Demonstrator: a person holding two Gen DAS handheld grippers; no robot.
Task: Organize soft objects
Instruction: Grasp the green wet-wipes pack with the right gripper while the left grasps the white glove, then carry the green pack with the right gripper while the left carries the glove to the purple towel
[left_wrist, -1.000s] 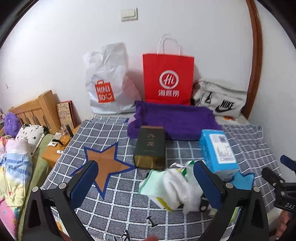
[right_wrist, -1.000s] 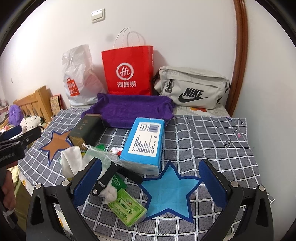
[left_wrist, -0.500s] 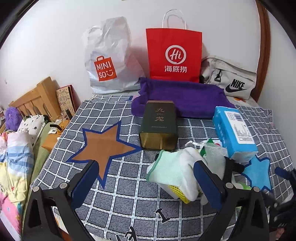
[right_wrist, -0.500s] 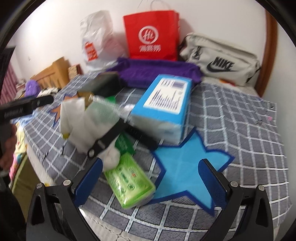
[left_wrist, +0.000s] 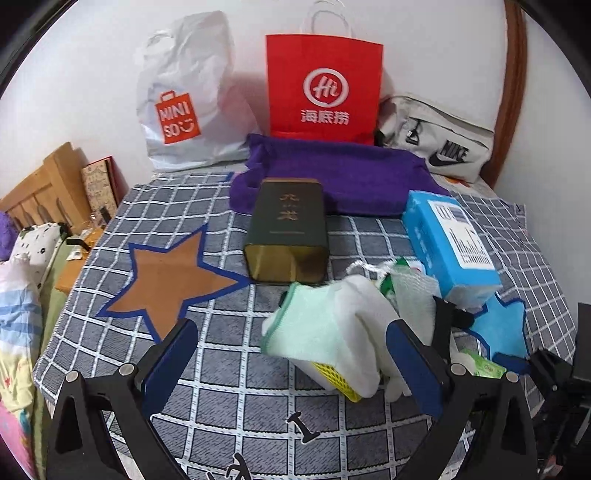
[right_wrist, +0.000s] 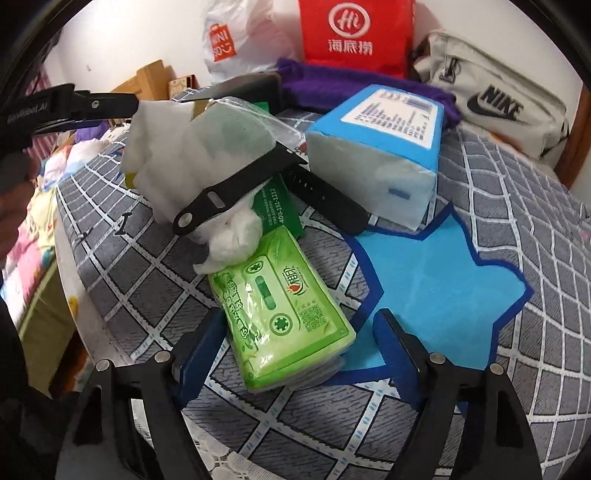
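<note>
A green tissue pack (right_wrist: 280, 306) lies near the front edge of the checked bedspread (right_wrist: 517, 221). My right gripper (right_wrist: 295, 347) has come down around it and its jaws are closing, with the pack between them; a gap still shows at the right pad. Behind the pack lies a heap of white and mint cloths (left_wrist: 332, 325), also seen in the right wrist view (right_wrist: 192, 147), with a black strap (right_wrist: 236, 188) across it. My left gripper (left_wrist: 291, 365) stands open and empty just left of the heap, its right finger close beside it.
A blue tissue box (left_wrist: 450, 240) and a dark green tin (left_wrist: 288, 229) lie behind the heap. Further back are a purple towel (left_wrist: 332, 177), a red paper bag (left_wrist: 325, 81), a white plastic bag (left_wrist: 184, 110) and a grey Nike bag (left_wrist: 443, 144) against the wall.
Both grippers have sunk toward the bed. The right one has dropped over the green tissue pack and its jaws have narrowed around it. The left jaws stay wide.
</note>
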